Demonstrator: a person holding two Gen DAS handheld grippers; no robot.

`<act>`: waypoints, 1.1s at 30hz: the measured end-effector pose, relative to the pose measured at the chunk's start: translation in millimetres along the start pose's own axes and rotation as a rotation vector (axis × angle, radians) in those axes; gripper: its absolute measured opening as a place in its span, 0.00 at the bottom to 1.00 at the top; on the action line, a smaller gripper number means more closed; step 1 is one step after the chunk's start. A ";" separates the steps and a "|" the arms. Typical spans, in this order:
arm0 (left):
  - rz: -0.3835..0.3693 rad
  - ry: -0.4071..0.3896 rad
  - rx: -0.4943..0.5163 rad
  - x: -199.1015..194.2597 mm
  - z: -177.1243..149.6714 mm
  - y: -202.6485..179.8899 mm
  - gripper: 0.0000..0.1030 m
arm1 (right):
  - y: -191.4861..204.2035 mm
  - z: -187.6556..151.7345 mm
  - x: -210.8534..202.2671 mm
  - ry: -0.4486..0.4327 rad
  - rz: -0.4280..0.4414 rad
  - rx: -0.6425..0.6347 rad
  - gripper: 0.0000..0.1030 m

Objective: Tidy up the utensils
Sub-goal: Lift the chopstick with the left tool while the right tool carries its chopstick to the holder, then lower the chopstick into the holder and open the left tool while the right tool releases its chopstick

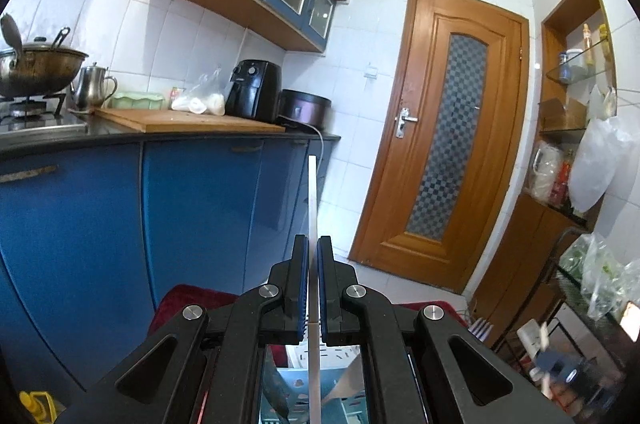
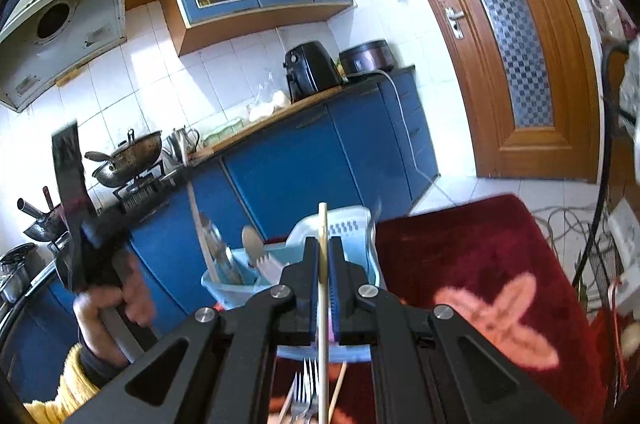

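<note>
In your left wrist view, your left gripper (image 1: 314,252) is clenched on a thin pale utensil handle (image 1: 313,200), held up before the blue cabinets (image 1: 200,200).

In your right wrist view, your right gripper (image 2: 324,252) grasps a chopstick (image 2: 322,224) above forks (image 2: 306,390) on the red cloth (image 2: 460,248); a light blue utensil basket (image 2: 352,224) sits at the cloth's far edge, holding spoons (image 2: 253,241).
</note>
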State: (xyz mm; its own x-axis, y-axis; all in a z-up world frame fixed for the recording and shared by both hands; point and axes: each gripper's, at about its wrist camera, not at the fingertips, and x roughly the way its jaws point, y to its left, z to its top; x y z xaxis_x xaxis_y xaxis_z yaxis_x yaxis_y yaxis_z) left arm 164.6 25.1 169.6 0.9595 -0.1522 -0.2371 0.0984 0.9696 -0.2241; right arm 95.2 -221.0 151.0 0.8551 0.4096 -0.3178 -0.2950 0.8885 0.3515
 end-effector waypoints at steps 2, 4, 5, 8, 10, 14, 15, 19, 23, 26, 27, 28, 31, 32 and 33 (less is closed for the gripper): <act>0.011 0.002 0.006 5.9 -4.6 0.7 0.04 | 2.1 8.1 4.3 -0.031 0.003 -0.009 0.06; 0.014 0.007 0.006 10.0 -7.9 1.1 0.04 | 4.1 14.8 9.3 -0.058 0.005 -0.015 0.06; 0.014 0.012 0.007 12.6 -9.6 1.9 0.04 | 5.2 19.7 13.7 -0.077 0.007 -0.020 0.06; 0.021 0.012 0.019 15.2 -14.8 2.1 0.04 | 7.4 29.9 24.7 -0.116 0.010 -0.029 0.06; 0.022 0.012 0.027 16.7 -18.1 2.2 0.04 | 8.2 37.1 33.9 -0.143 0.010 -0.033 0.06; 0.015 0.022 0.025 20.1 -24.5 2.6 0.04 | 9.8 47.6 52.8 -0.190 0.005 -0.044 0.06; 0.014 0.022 0.021 20.9 -25.9 3.5 0.04 | 10.1 49.7 59.0 -0.207 -0.001 -0.051 0.06; 0.018 0.020 0.020 23.1 -30.3 6.2 0.04 | 10.0 51.6 78.7 -0.236 -0.038 -0.078 0.06; 0.003 0.036 0.001 28.9 -33.6 11.2 0.04 | 5.8 46.4 93.5 -0.247 -0.060 -0.089 0.06; 0.001 0.046 0.000 34.6 -35.1 14.5 0.04 | 5.7 39.0 98.1 -0.277 -0.082 -0.116 0.06; 0.002 0.049 0.000 35.7 -36.2 14.6 0.04 | 6.2 36.8 99.8 -0.285 -0.089 -0.128 0.06; 0.003 0.052 -0.001 37.2 -37.2 15.5 0.04 | 6.9 34.8 101.3 -0.288 -0.092 -0.136 0.06; 0.005 0.062 -0.003 39.9 -40.1 16.5 0.04 | 7.4 25.5 108.0 -0.280 -0.100 -0.162 0.06; 0.005 0.063 -0.003 40.3 -41.3 16.3 0.04 | 7.0 22.3 109.5 -0.271 -0.097 -0.164 0.06; 0.004 0.064 -0.002 40.8 -42.1 16.2 0.04 | 6.5 19.5 110.9 -0.261 -0.096 -0.165 0.06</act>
State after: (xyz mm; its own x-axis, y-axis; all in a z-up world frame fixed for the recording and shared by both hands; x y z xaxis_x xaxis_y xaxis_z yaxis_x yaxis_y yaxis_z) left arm 194.2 26.6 116.5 0.9411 -0.1604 -0.2978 0.0942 0.9698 -0.2248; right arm 196.4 -173.8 135.2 0.9565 0.2747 -0.0983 -0.2549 0.9507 0.1765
